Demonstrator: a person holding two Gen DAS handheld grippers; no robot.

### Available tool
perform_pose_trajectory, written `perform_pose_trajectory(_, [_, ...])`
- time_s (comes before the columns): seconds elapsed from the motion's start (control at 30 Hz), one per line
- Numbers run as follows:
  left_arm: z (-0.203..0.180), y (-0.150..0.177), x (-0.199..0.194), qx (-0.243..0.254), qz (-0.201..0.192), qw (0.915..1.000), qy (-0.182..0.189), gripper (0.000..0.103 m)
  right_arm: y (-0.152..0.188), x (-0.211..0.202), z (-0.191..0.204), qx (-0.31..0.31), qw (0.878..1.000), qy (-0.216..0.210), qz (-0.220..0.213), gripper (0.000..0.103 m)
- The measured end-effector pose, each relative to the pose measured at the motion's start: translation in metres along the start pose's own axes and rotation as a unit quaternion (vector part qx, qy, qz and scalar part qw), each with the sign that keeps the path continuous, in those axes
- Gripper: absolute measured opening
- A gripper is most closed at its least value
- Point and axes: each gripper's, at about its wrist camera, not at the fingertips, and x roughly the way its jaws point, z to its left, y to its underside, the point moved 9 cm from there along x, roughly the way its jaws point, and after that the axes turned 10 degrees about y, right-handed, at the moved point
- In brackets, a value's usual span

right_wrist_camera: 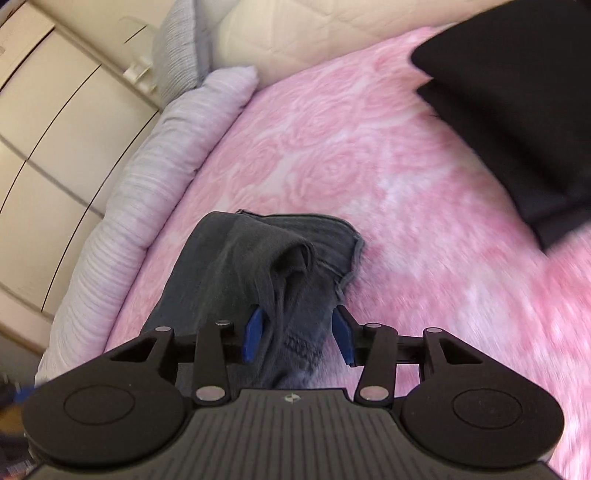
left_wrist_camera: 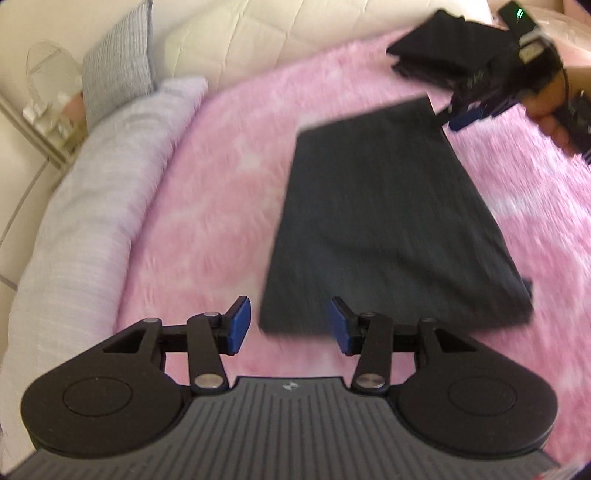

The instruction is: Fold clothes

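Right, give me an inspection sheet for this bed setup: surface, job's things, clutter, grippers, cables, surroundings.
Surface: pink fluffy blanket, rose pattern.
Job's things: dark grey garment folded flat on the blanket, its far end bunched up; black stack folded, lying beyond it.
Clutter: nothing seen.
Grippers: left gripper open, nothing between its fingers, near the garment's near corner; right gripper open at the far end, bunched cloth lying loose between its fingers.
Cables: nothing seen.
Surroundings: lilac bolster along the blanket's edge, grey pillow, cream quilted headboard, cream cupboards.
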Motion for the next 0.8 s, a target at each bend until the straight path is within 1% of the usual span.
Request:
perform_pose_trajectory(0.13, [-0.009, 0.034, -0.015, -0.051, 0.021, 0.9985, -0.002, 0.045, 0.023, -0.027, 0.01, -0.013, 1.0, 0.008, 0.01, 0.048])
perform_pose_trajectory(0.23, [-0.017, 0.056, -0.034, -0.091, 0.022, 0.9956, -0.001, 0.05, 0.041, -0.051, 0.021, -0.033, 0.999, 0.014, 0.022, 0.048])
perform_pose_trajectory(0.27, [-0.022, 0.061, -0.04, -0.105, 0.02, 0.9943, 0.002, 0.05, 0.046, -0.059, 0.024, -0.039, 0.999, 0.017, 0.025, 0.05])
perform_pose_trajectory(0.33, [-0.031, 0.072, -0.049, -0.132, 0.015, 0.9911, 0.01, 0.056, 0.055, -0.076, 0.029, -0.048, 0.998, 0.026, 0.029, 0.054])
perform_pose_trajectory(0.4, [-0.042, 0.081, -0.053, -0.163, 0.012, 0.9863, 0.025, 0.056, 0.062, -0.093, 0.034, -0.057, 0.997, 0.032, 0.029, 0.064])
perform_pose_trajectory(0.43, [-0.048, 0.086, -0.055, -0.178, 0.011, 0.9834, 0.032, 0.057, 0.065, -0.101, 0.036, -0.063, 0.997, 0.034, 0.029, 0.066])
perform_pose_trajectory(0.57, [-0.064, 0.089, -0.044, -0.216, 0.027, 0.9748, 0.047, 0.057, 0.065, -0.12, 0.04, -0.102, 0.994, 0.038, 0.028, 0.073])
perform_pose_trajectory(0.6, [-0.066, 0.087, -0.04, -0.229, 0.028, 0.9718, 0.052, 0.057, 0.062, -0.12, 0.037, -0.105, 0.993, 0.04, 0.03, 0.073])
perform_pose_trajectory(0.63, [-0.065, 0.084, -0.037, -0.247, 0.025, 0.9671, 0.056, 0.06, 0.058, -0.116, 0.034, -0.104, 0.993, 0.041, 0.032, 0.074])
perform_pose_trajectory(0.73, [-0.057, 0.071, -0.022, -0.316, 0.017, 0.9457, 0.074, 0.066, 0.04, -0.097, 0.024, -0.088, 0.994, 0.041, 0.039, 0.075])
perform_pose_trajectory(0.77, [-0.053, 0.066, -0.016, -0.334, 0.016, 0.9393, 0.077, 0.067, 0.034, -0.089, 0.022, -0.085, 0.995, 0.034, 0.042, 0.078])
perform_pose_trajectory(0.8, [-0.05, 0.061, -0.009, -0.346, 0.017, 0.9348, 0.078, 0.067, 0.027, -0.08, 0.021, -0.083, 0.995, 0.028, 0.044, 0.083])
